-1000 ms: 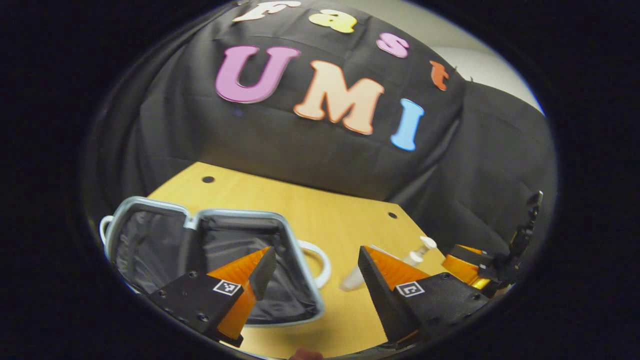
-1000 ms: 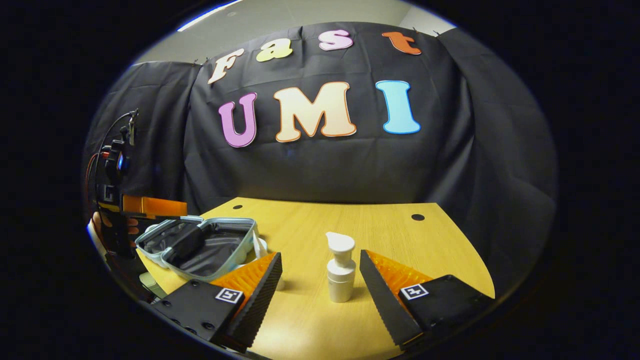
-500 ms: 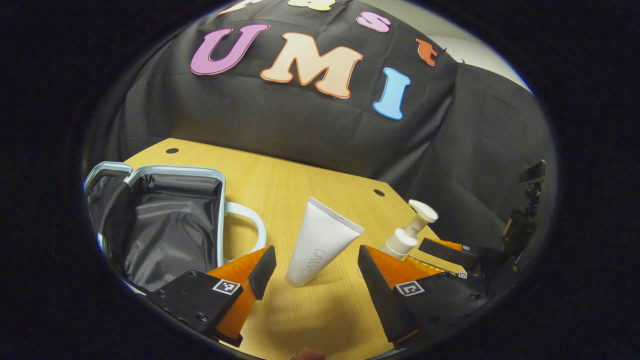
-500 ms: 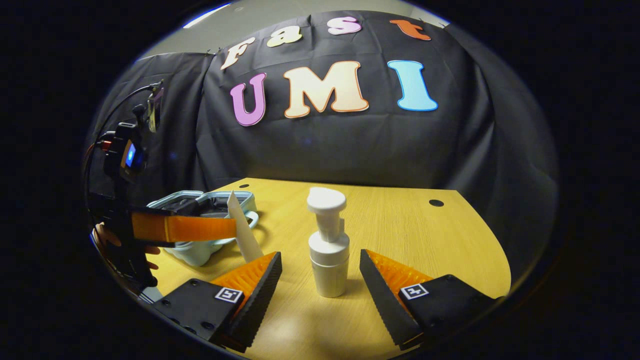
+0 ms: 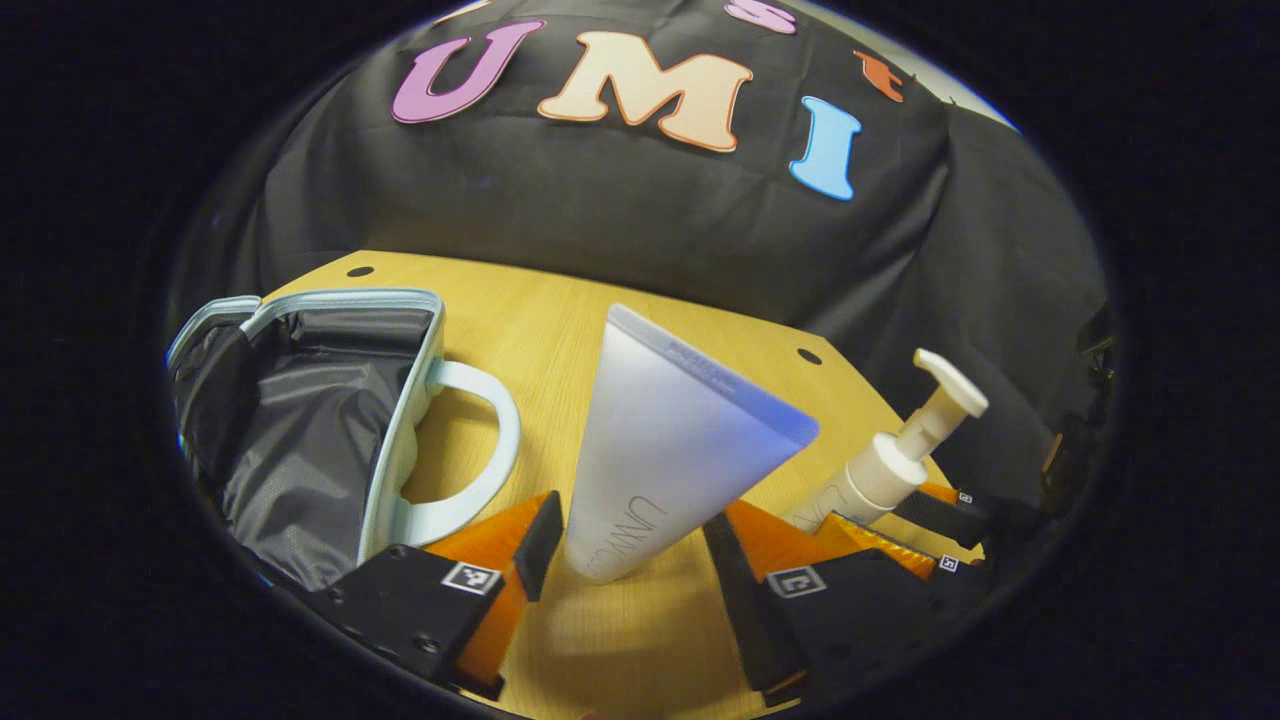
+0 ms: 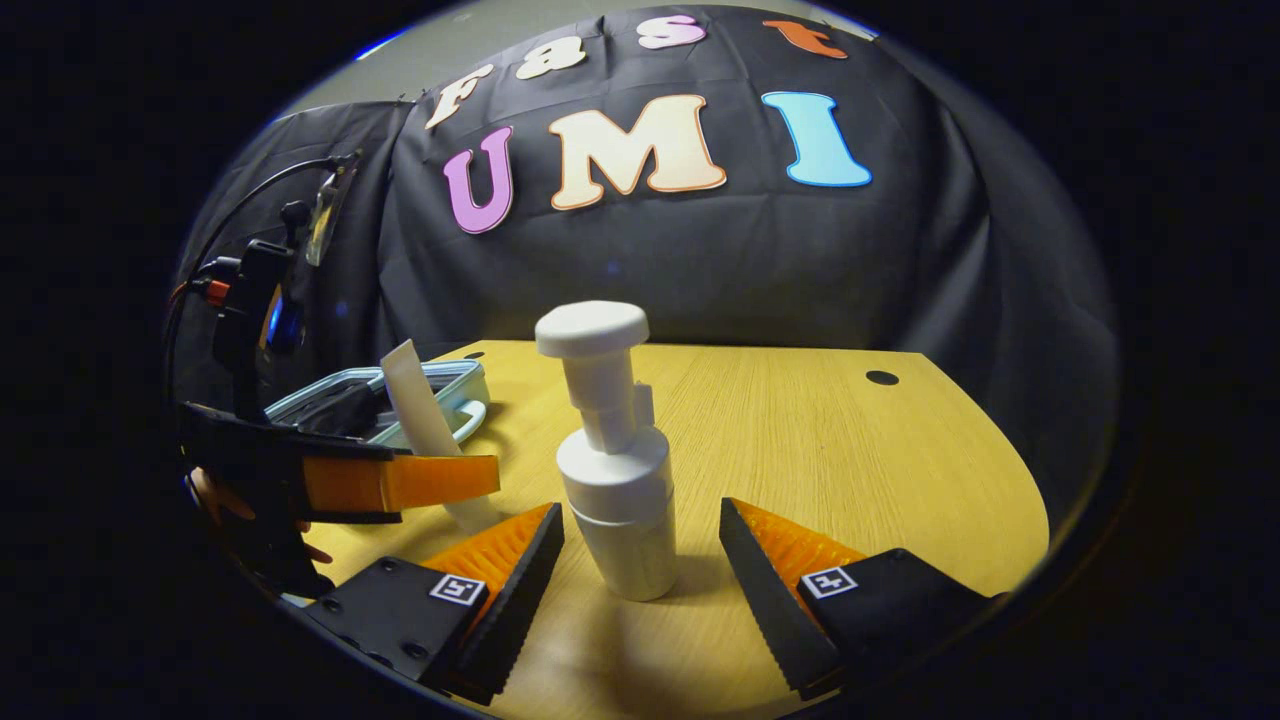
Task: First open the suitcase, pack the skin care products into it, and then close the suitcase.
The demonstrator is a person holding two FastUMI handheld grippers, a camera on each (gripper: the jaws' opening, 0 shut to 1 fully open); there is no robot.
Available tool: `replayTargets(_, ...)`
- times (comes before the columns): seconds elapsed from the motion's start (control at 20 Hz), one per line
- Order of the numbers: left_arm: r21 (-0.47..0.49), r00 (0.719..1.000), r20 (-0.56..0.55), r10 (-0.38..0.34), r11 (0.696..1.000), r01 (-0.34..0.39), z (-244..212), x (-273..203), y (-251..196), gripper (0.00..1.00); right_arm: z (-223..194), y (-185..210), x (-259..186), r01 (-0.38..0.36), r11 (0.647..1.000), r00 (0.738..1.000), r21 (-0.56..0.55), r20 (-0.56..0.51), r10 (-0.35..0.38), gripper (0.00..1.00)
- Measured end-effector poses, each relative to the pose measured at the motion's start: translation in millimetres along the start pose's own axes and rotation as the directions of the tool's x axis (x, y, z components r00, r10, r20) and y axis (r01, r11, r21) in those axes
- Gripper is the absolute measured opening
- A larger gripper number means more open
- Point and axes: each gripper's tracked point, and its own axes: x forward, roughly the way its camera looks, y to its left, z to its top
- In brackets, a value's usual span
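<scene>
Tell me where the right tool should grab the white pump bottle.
Grip the pump bottle on its wide round body, below the thin neck and overhanging pump head. It stands upright on the table, so come in level from the front, where the right tool is open around it.

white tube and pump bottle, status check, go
Left gripper open around standing white plastic tube. Right gripper open around white pump bottle. Nothing blocking.

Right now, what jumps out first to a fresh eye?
A white tube stands cap-down on the table, between the open left gripper fingers. A white pump bottle stands upright between the open right gripper fingers. The open suitcase lies left of the tube.
</scene>
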Motion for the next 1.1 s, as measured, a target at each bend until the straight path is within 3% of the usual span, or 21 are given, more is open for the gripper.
replayTargets(0.05, -0.009, 1.0, -0.005, 0.002, 1.0, -0.002, -0.7, 1.5, 0.2, 0.74, -0.3, 0.2, 2.1, -0.002, 1.0, 1.0, 0.004, -0.001, 0.002, 0.98)
replayTargets(0.1, -0.012, 1.0, -0.011, 0.009, 1.0, -0.009, -2.1, 4.3, 3.0, 0.59, -1.9, 0.5, 4.1, -0.005, 1.0, 1.0, 0.008, -0.005, 0.005, 0.99)
replayTargets(0.35, -0.006, 0.999, -0.049, -0.022, 1.0, 0.021, -1.6, 2.4, 2.2, 0.39, -7.7, 2.2, 10.7, -0.006, 1.0, 1.0, -0.023, -0.022, 0.006, 0.96)
replayTargets(0.4, -0.005, 0.998, -0.048, -0.033, 0.999, 0.033, 0.5, -0.4, -0.1, 0.41, -6.9, 2.5, 11.7, -0.001, 0.999, 1.0, -0.04, -0.017, 0.0, 0.92)
replayTargets(0.45, -0.002, 0.998, -0.046, -0.043, 0.999, 0.043, 4.5, -4.2, -2.5, 0.41, -4.6, 1.4, 12.5, 0.011, 0.998, 1.0, -0.064, -0.006, -0.011, 0.8)
replayTargets(0.65, 0.004, 0.997, -0.028, -0.068, 0.998, 0.068, 27.4, -31.8, -5.9, 0.44, -4.5, 8.7, 16.2, 0.018, 0.994, 1.0, -0.108, 0.007, -0.017, 0.62)
replayTargets(0.9, -0.045, 0.993, -0.047, -0.112, 0.993, 0.11, 69.5, -82.9, 9.3, 0.39, 11.8, 20.7, 6.5, 0.01, 0.997, 1.0, -0.082, -0.009, -0.01, 0.59)
replayTargets(0.95, -0.052, 0.992, -0.039, -0.121, 0.992, 0.119, 80.9, -92.3, 17.8, 0.41, 20.3, 24.3, 3.4, 0.007, 0.997, 1.0, -0.08, -0.007, -0.008, 0.59)
replayTargets(1.1, -0.018, 0.996, -0.048, -0.071, 0.997, 0.07, 108.5, -118.4, 64.1, 0.44, 46.3, 41.3, -6.0, 0.0, 0.998, 1.0, -0.071, -0.005, 0.0, 0.59)
